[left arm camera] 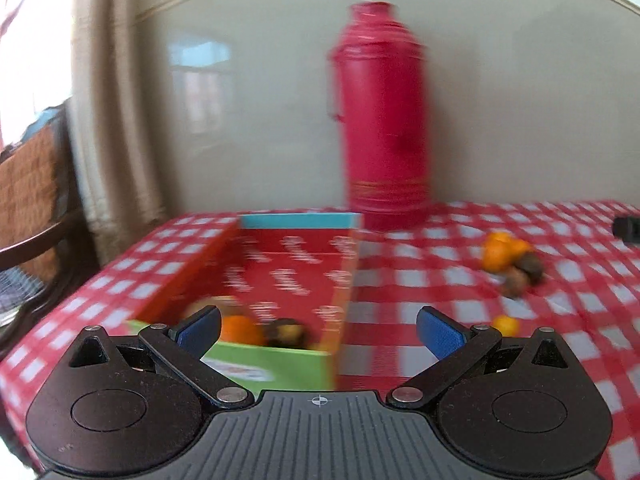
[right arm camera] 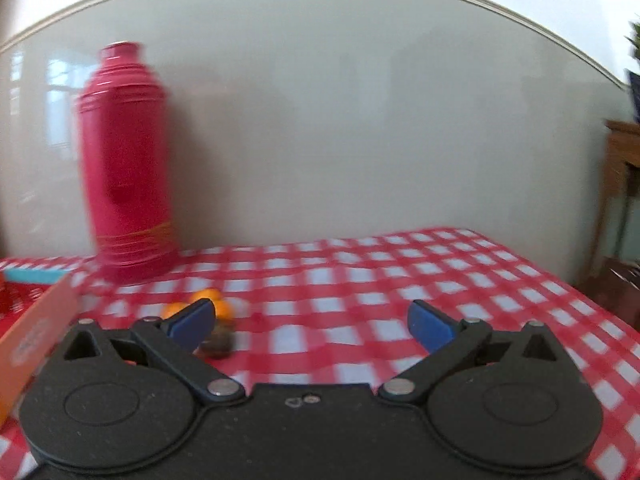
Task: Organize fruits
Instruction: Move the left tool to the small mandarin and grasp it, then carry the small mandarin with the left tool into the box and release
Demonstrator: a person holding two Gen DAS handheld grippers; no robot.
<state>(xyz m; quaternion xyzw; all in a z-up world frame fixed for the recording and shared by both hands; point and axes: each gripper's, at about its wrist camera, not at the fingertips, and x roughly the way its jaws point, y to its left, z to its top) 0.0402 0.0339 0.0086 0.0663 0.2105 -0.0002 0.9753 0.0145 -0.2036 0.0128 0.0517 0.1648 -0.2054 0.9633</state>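
Presently lying on the checked tabletop (left arm camera: 400,280): one fruit pile (left arm camera: 510,264) at right, one box (left arm camera: 288,272) holding fruit. Left claw (left arm camera: 319,334) and right claw (right arm camera: 310,326) are both gaping, empty.

The left gripper (left arm camera: 319,330) was matte black, with two round housings, silver pivot screws on its angled linkage arms, blue ribbed fingertips (left arm camera: 438,334) and a ridged centre plate bearing a small crosshair mark. The right gripper (right arm camera: 311,322) matched, its plate smooth with two tiny screws.
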